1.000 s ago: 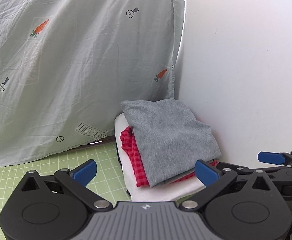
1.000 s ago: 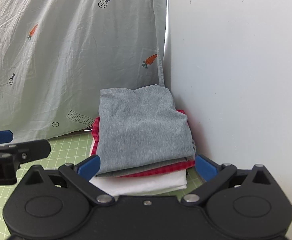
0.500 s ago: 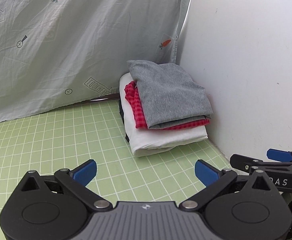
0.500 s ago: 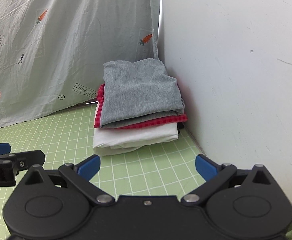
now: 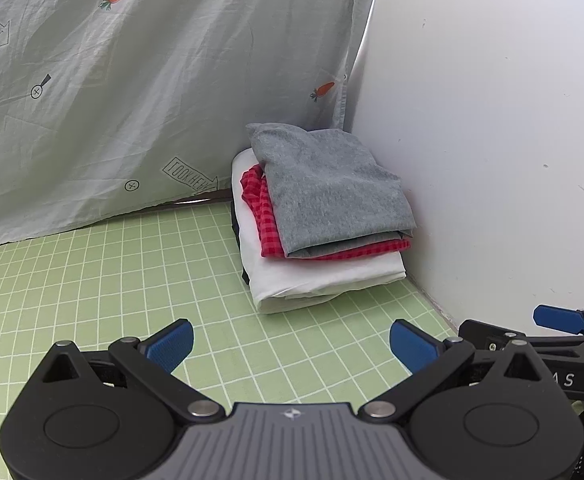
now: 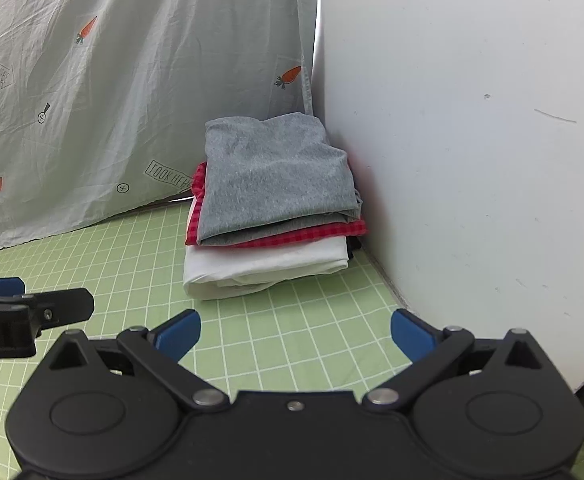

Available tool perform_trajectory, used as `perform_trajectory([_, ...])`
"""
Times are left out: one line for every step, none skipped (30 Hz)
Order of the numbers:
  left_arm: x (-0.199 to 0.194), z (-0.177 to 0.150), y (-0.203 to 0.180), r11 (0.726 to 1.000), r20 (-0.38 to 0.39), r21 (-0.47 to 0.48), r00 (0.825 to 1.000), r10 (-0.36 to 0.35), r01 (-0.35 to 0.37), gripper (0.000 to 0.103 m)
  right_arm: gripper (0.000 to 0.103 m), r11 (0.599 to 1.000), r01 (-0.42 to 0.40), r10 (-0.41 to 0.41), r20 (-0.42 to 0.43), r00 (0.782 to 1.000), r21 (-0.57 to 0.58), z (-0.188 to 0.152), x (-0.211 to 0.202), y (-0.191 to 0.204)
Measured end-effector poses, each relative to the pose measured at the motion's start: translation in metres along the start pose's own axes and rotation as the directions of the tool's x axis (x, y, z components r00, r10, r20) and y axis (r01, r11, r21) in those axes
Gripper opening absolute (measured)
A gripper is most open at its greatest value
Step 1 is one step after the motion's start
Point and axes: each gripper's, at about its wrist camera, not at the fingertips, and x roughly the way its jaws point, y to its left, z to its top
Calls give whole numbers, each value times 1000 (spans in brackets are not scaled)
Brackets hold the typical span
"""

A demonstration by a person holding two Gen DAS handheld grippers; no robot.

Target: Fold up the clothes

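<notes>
A stack (image 5: pixel 323 216) of folded clothes is seen ahead of both grippers, in the corner where sheet (image 5: pixel 132 80) meets wall (image 5: pixel 491 120): grey top (image 6: pixel 276 176), red check (image 6: pixel 319 234) under it, white (image 6: pixel 268 266) at bottom. Left gripper (image 5: pixel 292 342) is held wide, empty, above the mat (image 5: pixel 92 280). Right gripper (image 6: pixel 293 332) is likewise wide, nothing held. Folding appears done for these 3 items; no unfolded garment is visible, so what's left can't be judged.
</notes>
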Motion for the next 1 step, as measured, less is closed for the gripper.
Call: perform_trajectory([1, 0, -1, 1000, -1, 2, 1000, -2, 2, 103, 103, 1000, 2, -2, 0, 1000, 1, 0, 0, -1])
